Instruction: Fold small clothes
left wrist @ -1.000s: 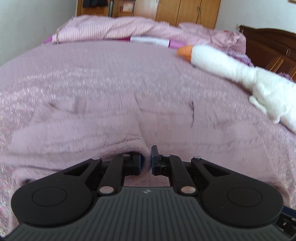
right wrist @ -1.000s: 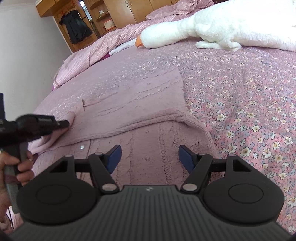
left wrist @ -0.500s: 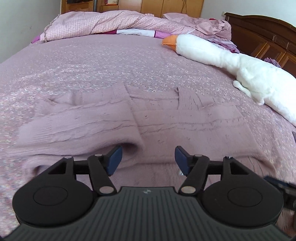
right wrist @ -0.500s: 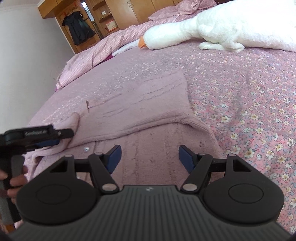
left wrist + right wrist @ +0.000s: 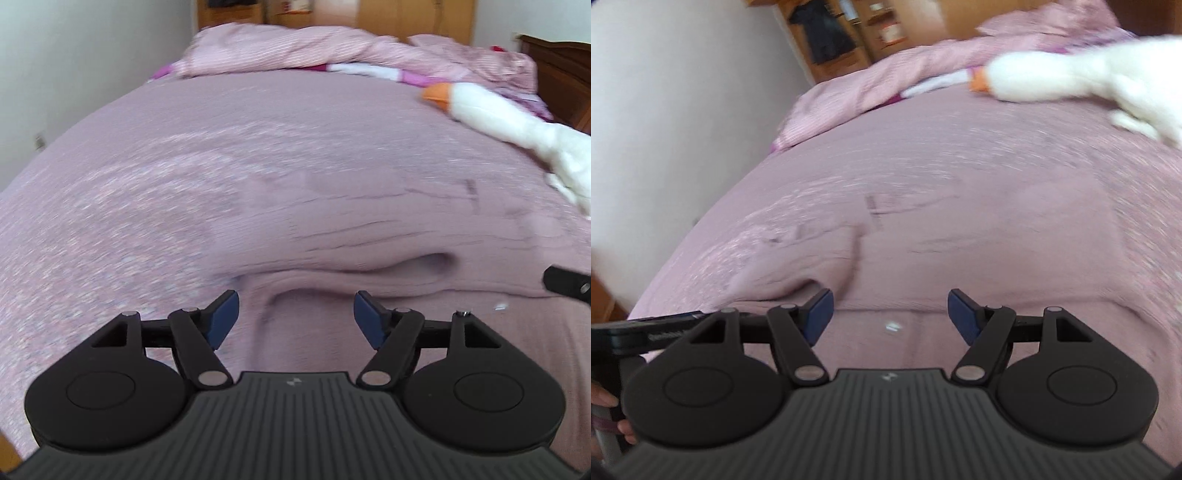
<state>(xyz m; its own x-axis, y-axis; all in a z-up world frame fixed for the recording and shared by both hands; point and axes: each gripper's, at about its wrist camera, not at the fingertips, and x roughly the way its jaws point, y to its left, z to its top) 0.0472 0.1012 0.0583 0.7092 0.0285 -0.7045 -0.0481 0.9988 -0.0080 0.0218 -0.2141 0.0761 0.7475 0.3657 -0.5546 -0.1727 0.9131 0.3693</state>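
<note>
Right at the near edge of the bed, the left gripper (image 5: 294, 317) hangs with its blue pads spread wide and nothing between them, poised over a rumpled fold of the pink knitted sweater (image 5: 388, 236); the right gripper (image 5: 890, 317) is just as released, jaws apart above the same sweater (image 5: 960, 258), a small pale button (image 5: 892, 325) showing between its fingers; the garment lies spread on the floral pink bedspread (image 5: 147, 177), partly folded over itself; beyond it a white plush goose (image 5: 517, 122) stretches along the right side; farthest back, a heap of pink striped bedding (image 5: 295, 51); both views are motion-blurred.
</note>
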